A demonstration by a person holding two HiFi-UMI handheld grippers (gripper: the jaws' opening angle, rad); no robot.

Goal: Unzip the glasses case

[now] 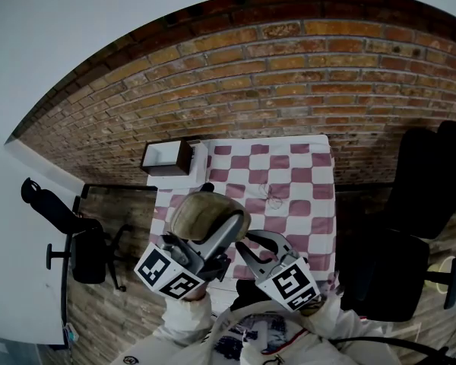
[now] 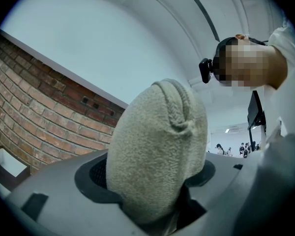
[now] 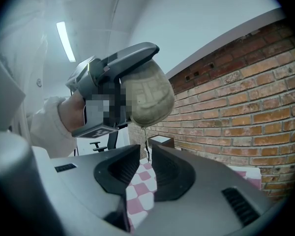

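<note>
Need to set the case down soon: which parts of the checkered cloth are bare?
The cloth is bare along its right side and far edge, right of the box. A thin dark item lies mid-cloth. The near edge is crowded by the left gripper, right gripper and case.

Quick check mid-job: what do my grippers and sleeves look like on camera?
Both the left gripper and right gripper are smooth grey plastic shells with darker ribbed pads. Each carries a cube of black-and-white square markers. The sleeves are white.
</note>
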